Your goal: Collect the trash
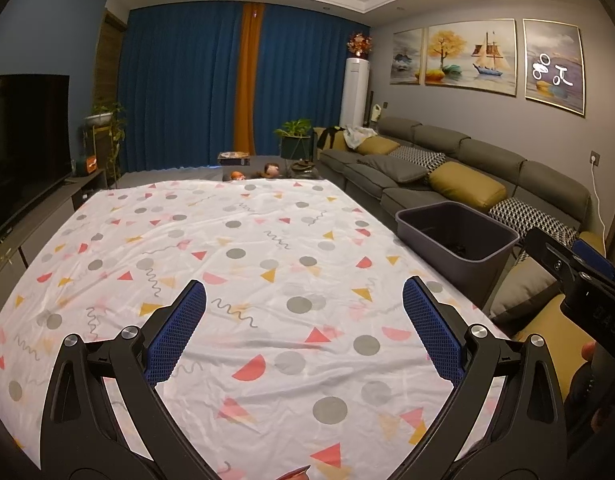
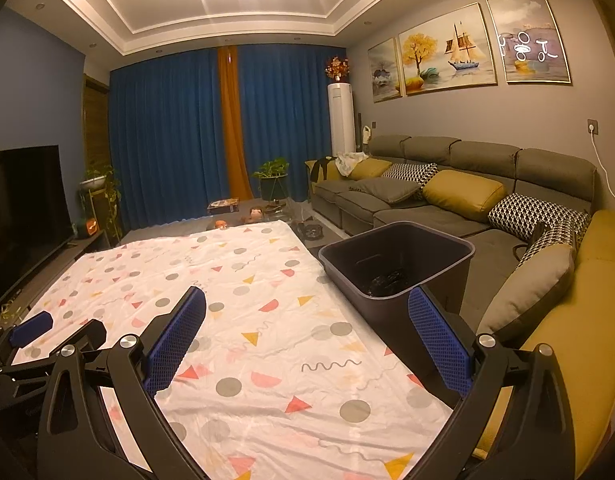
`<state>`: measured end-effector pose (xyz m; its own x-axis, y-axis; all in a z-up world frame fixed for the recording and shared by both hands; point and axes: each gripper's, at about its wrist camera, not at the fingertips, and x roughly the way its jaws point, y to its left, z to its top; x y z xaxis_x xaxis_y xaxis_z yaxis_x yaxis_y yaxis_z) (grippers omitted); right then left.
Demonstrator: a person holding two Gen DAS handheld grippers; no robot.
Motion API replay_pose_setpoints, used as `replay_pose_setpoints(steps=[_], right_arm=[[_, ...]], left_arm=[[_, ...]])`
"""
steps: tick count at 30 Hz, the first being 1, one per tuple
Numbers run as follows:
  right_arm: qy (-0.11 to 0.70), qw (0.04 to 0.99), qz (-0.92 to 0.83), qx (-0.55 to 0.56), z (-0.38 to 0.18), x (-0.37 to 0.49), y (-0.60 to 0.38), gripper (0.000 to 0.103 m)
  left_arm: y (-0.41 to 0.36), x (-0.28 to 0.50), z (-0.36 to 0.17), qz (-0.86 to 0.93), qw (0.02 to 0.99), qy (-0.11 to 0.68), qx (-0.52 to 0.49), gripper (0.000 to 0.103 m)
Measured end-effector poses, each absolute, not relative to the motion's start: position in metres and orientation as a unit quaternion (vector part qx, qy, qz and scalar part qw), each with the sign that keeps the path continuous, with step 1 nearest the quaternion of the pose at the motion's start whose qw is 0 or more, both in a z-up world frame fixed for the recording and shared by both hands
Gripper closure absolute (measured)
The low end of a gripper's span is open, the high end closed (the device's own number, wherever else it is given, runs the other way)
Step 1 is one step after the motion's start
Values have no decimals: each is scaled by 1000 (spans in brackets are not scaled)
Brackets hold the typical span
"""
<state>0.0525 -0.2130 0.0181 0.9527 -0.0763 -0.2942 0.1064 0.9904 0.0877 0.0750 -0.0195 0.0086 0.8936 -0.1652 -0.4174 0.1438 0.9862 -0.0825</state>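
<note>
Over the patterned cloth (image 1: 267,240) covering the tabletop, both tools hover with nothing in them. Seen through its own camera, the left tool (image 1: 305,300) has its jaws spread wide, only cloth showing between the blue pads. The right tool (image 2: 307,308) is spread just as wide, with cloth and the near corner of the bin (image 2: 399,256) showing between its pads.

By my reading, the collecting looks close to done: no wrapper or scrap shows on the visible part of the cloth, and something dark and crumpled (image 2: 387,278) lies at the bottom of the bin, likely trash already dropped in, though it is too dim to name. A small orange-red thing (image 1: 295,472) peeks in at the very bottom edge of the left view, cut off by the frame; whether it is trash I cannot tell.

Standing upright just beside the tabletop's right edge, between it and the sofa (image 2: 427,204), the bin has its open mouth facing up. Its rectangular rim seems to run longer along the tabletop's edge than across it.
</note>
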Motion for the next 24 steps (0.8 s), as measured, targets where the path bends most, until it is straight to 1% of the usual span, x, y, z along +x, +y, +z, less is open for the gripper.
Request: replay_pose_setpoints(steps=[24], right_arm=[[148,987,-45,54,20,55,-213,5]], left_arm=[[-20,77,7,-81,972,218,-24,6]])
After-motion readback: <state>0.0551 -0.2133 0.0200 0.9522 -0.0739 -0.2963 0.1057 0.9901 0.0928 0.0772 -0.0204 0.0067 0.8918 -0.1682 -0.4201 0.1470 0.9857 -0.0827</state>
